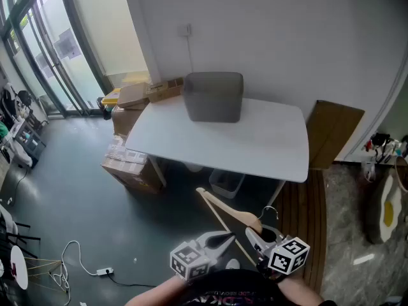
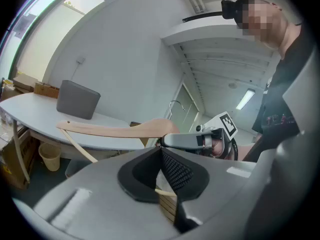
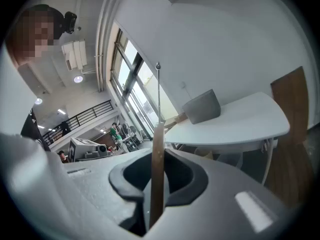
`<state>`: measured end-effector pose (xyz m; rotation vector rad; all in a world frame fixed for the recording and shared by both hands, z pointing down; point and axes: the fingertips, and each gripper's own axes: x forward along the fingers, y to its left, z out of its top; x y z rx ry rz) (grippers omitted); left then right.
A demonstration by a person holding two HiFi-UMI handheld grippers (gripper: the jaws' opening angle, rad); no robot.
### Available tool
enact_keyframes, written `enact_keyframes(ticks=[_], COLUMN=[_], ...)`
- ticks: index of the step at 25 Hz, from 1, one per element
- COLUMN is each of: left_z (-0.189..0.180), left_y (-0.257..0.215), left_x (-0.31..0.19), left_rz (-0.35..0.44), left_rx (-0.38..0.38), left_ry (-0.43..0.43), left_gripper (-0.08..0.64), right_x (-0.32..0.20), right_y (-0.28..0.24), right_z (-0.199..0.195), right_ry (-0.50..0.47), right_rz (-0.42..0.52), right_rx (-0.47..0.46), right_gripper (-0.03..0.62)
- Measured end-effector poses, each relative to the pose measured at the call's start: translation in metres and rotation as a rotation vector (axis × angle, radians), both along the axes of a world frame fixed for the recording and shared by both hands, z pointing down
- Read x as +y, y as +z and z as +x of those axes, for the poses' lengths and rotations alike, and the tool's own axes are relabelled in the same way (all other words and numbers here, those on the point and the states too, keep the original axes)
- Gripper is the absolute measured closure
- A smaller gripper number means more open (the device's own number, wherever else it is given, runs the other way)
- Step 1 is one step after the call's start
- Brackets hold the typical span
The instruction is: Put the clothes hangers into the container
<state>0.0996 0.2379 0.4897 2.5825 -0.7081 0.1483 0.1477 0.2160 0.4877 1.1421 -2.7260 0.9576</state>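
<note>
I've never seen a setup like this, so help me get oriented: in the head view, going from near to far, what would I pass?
Left gripper and right gripper, side by side → light wooden clothes hanger with a metal hook → white rectangular table → grey plastic container on it → white wall.

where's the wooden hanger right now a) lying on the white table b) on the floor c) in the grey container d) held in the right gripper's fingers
d: the wooden hanger sits clamped in the right gripper, away from the white table and grey container.
</note>
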Motion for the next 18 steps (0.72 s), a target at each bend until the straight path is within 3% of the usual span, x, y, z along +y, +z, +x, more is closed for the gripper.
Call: enact_keyframes(ticks=[18], left_z=[-0.0023], left_y=[0.0011], left_x=[-0.0088], left_rz=[-0.003], left_rx=[0.009], left_ry=[-0.018], left_gripper=[0.554], right_x=[-0.0081], right_y=[0.0038], right_z=[-0.0030], right_ry=[-0.012], right_rz=[-0.015], right_rx=[-0.015], right_gripper=[0.535])
